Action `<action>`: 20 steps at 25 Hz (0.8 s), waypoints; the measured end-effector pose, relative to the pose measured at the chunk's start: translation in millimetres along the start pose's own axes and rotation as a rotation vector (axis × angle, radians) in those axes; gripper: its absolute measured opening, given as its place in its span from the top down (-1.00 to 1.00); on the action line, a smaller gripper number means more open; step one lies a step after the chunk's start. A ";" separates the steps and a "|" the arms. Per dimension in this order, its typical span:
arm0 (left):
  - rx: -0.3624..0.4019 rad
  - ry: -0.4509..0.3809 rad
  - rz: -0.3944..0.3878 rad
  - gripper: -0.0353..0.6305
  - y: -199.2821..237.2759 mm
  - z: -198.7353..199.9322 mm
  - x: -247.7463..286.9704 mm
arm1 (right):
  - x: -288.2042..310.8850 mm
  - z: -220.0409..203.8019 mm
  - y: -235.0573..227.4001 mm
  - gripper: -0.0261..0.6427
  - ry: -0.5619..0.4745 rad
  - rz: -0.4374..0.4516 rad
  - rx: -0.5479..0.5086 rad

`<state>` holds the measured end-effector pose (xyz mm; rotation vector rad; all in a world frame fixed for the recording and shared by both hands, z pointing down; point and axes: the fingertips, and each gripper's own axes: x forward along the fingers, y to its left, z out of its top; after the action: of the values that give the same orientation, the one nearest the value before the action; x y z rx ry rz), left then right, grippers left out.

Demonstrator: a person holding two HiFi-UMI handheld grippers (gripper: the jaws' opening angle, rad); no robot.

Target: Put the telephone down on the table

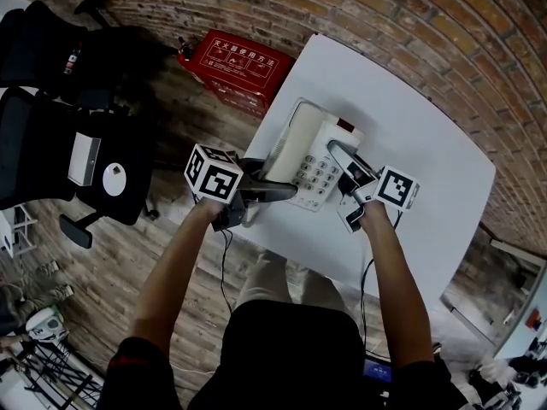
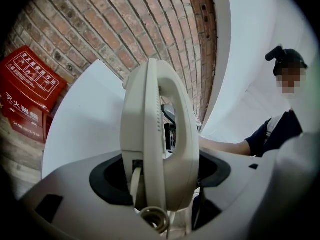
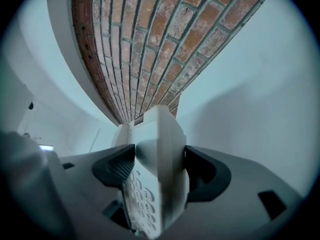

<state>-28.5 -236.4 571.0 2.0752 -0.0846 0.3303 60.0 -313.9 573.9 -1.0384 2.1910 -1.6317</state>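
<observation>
White plastic filled both grips. The telephone [image 1: 312,156] hung between my two grippers, the left gripper [image 1: 272,191] clamped wide on its handset side and the right gripper [image 1: 352,188] clamped on its keypad side. Each pair of jaws pressed against the casing with no slack that I could see. From the left gripper the telephone lay ahead and off to the right; from the right gripper it lay ahead and off to the left. Neither hand was nearer, and I judged that both would have to lower it together. Its long axis ran away from me, crosswise to the line joining the two grippers, with the handset [image 2: 182,129] stretched along the edge held by the left gripper. The surface [image 1: 410,126] lay beneath and beyond both grippers, its near corner under the telephone. Whether the base touched it yet I could not tell, so I took the set-down as unfinished. I counted one telephone, one handset, one coiled cord [image 2: 154,219] at the left gripper's jaws, two grippers, one surface, and one red box [image 1: 235,62] on the floor beyond the left gripper.
</observation>
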 end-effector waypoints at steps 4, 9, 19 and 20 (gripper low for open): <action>0.002 0.015 0.016 -0.15 7.4 -0.7 0.1 | 3.6 -2.8 -7.4 0.04 0.016 -0.025 -0.001; -0.007 0.014 0.022 -0.15 17.8 0.5 -0.3 | 8.9 -3.9 -18.7 0.04 0.017 -0.062 -0.003; -0.017 0.028 0.029 -0.15 33.0 0.0 -1.6 | 19.5 -6.4 -31.9 0.04 0.031 -0.079 0.017; -0.018 0.028 0.029 -0.15 34.6 0.6 -1.9 | 20.8 -6.0 -32.9 0.04 0.031 -0.082 0.018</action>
<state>-37.0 -254.5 599.2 2.0526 -0.1005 0.3751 54.9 -327.3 610.5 -1.1190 2.1759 -1.7098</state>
